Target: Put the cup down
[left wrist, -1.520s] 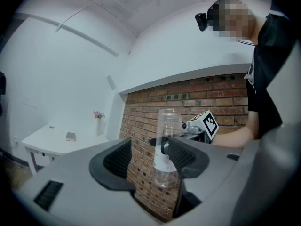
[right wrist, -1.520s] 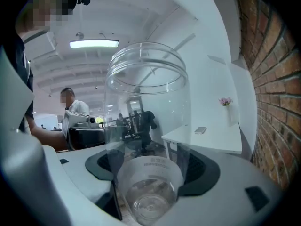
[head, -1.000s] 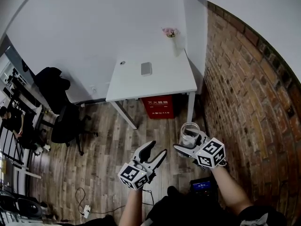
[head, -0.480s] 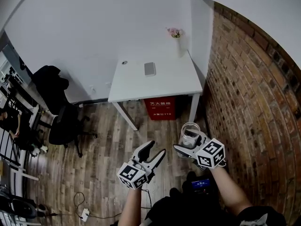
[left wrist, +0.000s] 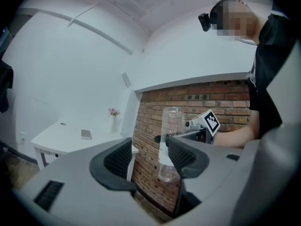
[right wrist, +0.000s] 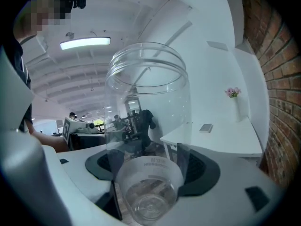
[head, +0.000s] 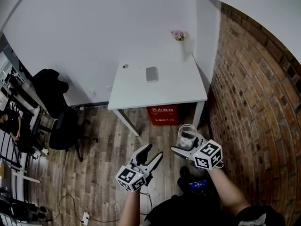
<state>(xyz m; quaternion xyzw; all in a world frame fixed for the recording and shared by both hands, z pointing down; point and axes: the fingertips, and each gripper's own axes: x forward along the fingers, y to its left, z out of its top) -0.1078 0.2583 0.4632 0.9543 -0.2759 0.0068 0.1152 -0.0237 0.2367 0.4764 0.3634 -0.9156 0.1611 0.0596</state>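
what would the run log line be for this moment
state: clear cup held aloft, not set down | right hand-held gripper: shut on it | left hand-held gripper: open, empty | white table: ahead

Left gripper (left wrist: 149,155) fingers (left wrist: 116,161) apart, clear cup (left wrist: 172,121) beyond.

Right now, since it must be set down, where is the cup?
Head view, right side: the cup is gripped by the right gripper over the floor, just before the white table.
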